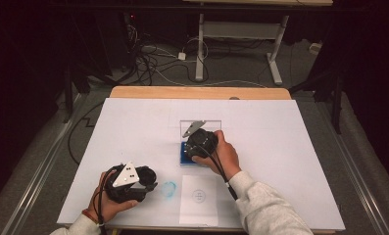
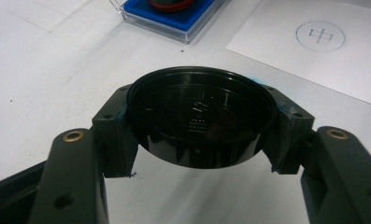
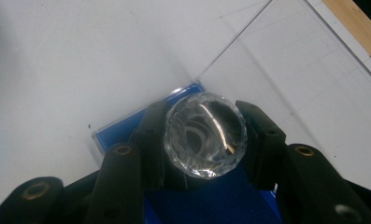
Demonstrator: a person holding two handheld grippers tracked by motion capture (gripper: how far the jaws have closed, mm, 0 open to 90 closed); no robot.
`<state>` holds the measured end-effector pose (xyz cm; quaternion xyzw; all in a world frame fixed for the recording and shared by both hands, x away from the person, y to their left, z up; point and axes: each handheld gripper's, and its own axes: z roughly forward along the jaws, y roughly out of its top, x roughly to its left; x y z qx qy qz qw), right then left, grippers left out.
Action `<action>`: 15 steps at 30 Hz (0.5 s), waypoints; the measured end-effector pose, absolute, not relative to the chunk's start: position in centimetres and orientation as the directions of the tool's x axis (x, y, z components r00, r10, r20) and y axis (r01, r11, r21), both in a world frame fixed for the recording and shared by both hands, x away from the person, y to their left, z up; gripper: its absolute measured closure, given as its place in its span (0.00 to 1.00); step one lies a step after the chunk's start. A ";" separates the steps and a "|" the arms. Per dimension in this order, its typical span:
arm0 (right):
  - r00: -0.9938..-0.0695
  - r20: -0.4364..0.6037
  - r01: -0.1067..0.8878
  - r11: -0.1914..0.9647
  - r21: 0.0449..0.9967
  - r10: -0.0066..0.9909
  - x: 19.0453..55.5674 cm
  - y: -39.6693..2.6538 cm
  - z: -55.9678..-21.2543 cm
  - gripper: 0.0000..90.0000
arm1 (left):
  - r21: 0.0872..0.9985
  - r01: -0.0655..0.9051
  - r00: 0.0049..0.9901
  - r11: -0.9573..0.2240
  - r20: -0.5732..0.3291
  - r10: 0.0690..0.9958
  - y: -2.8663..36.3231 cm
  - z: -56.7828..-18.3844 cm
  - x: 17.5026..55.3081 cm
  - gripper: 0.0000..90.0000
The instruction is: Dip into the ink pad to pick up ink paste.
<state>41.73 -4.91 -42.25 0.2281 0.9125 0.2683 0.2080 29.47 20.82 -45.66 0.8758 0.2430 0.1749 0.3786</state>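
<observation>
Clear box (image 3: pixel 286 70), blue foam liner | R gripper (image 3: pixel 205 135) clamps faceted glass stopper (image 3: pixel 205 134) over it | L gripper (image 2: pixel 199 126) clamps round glossy black lid (image 2: pixel 199 119)

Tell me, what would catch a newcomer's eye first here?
Probably the faceted clear glass knob clamped in the right gripper, above a blue-lined clear box mid-table. Next, the round black lid held by the left gripper, near a white sheet bearing a circled mark.

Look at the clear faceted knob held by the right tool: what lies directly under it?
Under the clear faceted knob, held by the right tool, lies the blue pad of an open clear case. The tool's black parts cover the spot directly beneath the knob, so contact cannot be judged.
</observation>
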 end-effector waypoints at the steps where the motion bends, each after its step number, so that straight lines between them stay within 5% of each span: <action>1: -0.808 -0.254 0.307 0.748 0.589 0.531 41.8 -5.1 -42.1 0.64 | 0.749 0.292 0.820 -0.595 0.123 0.559 20.8 -45.6 29.5 0.41; 15: -0.782 -0.220 0.267 0.633 0.727 0.583 40.5 -9.2 -34.5 0.64 | 0.749 0.292 0.817 -0.594 0.127 0.562 20.8 -45.5 29.5 0.41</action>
